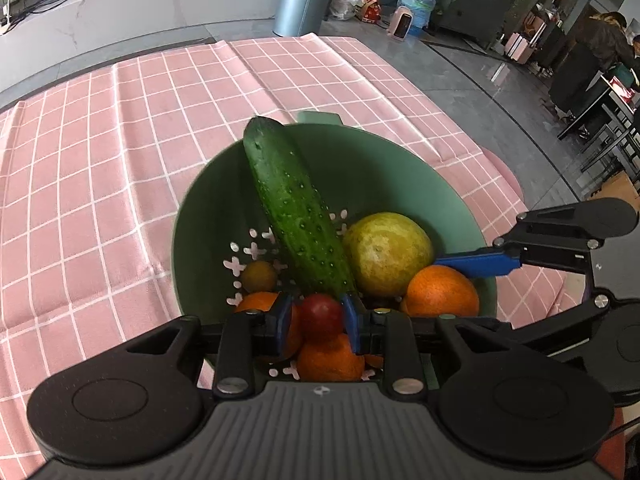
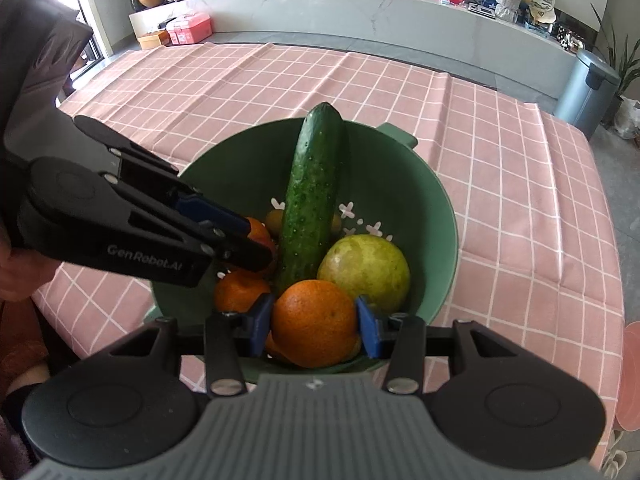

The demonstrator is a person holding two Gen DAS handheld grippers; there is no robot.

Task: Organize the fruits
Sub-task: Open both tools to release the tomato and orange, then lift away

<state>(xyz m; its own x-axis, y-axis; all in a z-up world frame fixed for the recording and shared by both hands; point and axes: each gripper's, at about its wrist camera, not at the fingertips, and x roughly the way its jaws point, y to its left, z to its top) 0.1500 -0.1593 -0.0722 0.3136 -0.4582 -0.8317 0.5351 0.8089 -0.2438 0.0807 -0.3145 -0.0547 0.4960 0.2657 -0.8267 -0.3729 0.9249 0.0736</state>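
Observation:
A green colander bowl (image 1: 400,184) (image 2: 420,208) on the pink checked cloth holds a cucumber (image 1: 292,204) (image 2: 314,196), a yellow-green round fruit (image 1: 388,252) (image 2: 366,268), several oranges and a small yellow fruit (image 1: 259,276). My left gripper (image 1: 320,318) is shut on a small red fruit (image 1: 321,316) inside the bowl, above an orange (image 1: 330,358). My right gripper (image 2: 314,322) is shut on a large orange (image 2: 314,322) (image 1: 440,292) at the bowl's near rim. The left gripper also shows in the right wrist view (image 2: 256,248), over the bowl's left side.
The pink checked tablecloth (image 1: 120,160) (image 2: 520,184) covers the table around the bowl. A pink plate (image 2: 630,376) lies at the right edge. A grey bin (image 1: 302,0) and a curved white counter (image 2: 360,12) stand beyond the table.

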